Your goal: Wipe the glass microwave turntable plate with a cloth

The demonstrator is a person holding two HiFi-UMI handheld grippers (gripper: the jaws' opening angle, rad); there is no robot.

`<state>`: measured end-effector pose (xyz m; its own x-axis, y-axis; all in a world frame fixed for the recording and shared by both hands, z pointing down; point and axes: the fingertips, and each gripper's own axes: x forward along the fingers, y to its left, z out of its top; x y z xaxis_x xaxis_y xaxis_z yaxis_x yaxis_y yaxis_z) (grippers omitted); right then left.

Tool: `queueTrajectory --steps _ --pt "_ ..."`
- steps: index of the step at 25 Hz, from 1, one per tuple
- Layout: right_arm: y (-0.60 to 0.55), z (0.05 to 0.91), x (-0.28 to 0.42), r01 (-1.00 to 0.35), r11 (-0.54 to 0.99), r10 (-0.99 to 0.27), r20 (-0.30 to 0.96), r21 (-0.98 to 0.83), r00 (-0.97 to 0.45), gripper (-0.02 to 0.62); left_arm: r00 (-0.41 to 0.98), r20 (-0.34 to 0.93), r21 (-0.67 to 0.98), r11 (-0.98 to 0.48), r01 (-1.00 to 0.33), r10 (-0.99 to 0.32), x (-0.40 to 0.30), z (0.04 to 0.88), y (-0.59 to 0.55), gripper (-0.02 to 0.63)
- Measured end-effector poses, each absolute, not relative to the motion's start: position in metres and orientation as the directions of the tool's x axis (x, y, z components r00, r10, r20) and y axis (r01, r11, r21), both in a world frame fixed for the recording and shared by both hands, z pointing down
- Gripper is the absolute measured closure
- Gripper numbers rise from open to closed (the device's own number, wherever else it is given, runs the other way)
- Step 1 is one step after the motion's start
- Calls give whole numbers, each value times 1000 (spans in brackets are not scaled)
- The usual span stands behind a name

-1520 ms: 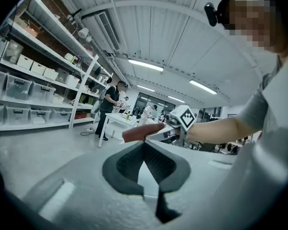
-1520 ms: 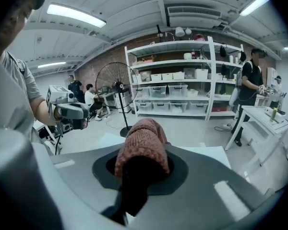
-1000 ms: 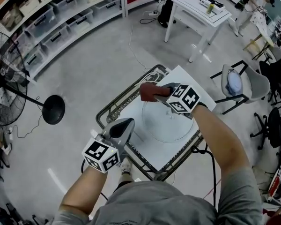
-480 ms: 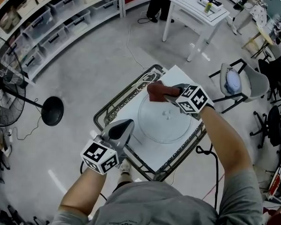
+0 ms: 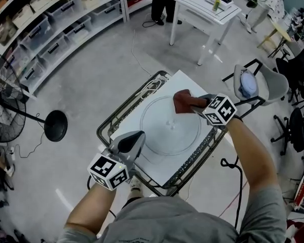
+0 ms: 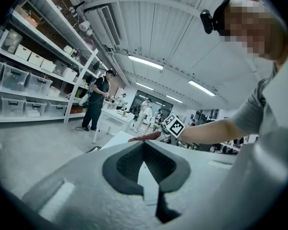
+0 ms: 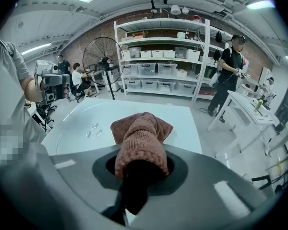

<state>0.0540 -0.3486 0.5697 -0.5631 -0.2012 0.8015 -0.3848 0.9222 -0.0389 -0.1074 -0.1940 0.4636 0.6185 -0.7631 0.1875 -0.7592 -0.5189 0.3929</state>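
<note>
Cloth (image 5: 185, 101): near end swallowed in dark between right gripper (image 5: 193, 104) jaws, extent unseen in right gripper view. Glass plate (image 5: 169, 128): near rim hidden behind that gripper's body there. In left gripper view, plate hidden behind left gripper (image 6: 144, 147) body. Fan (image 5: 5, 110) cut off by head view's left edge. Items on white table (image 5: 195, 6) too small to tell.

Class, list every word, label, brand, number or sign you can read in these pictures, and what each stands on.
No text can be read in any view.
Left marker cube, right marker cube: black-and-white square patterns only, no letters or digits.
Storage bins on the shelves: any labels are too small to read.
Cloth, glass plate: no print shows.
</note>
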Motion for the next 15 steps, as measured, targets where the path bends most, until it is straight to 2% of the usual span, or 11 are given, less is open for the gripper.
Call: queueTrajectory --steps 8,12,15 --pt "-351 563 89 -423 906 -236 808 -18 -540 526 633 179 397 -533 -747 -754 -95 464 -194 602" --pt "-347 526 53 -395 917 -232 737 -51 -635 526 623 170 398 -526 -752 -763 -105 460 -189 603" --pt "-335 502 2 -317 945 -183 681 -76 -709 526 607 162 397 -511 -762 -778 -118 457 -184 603"
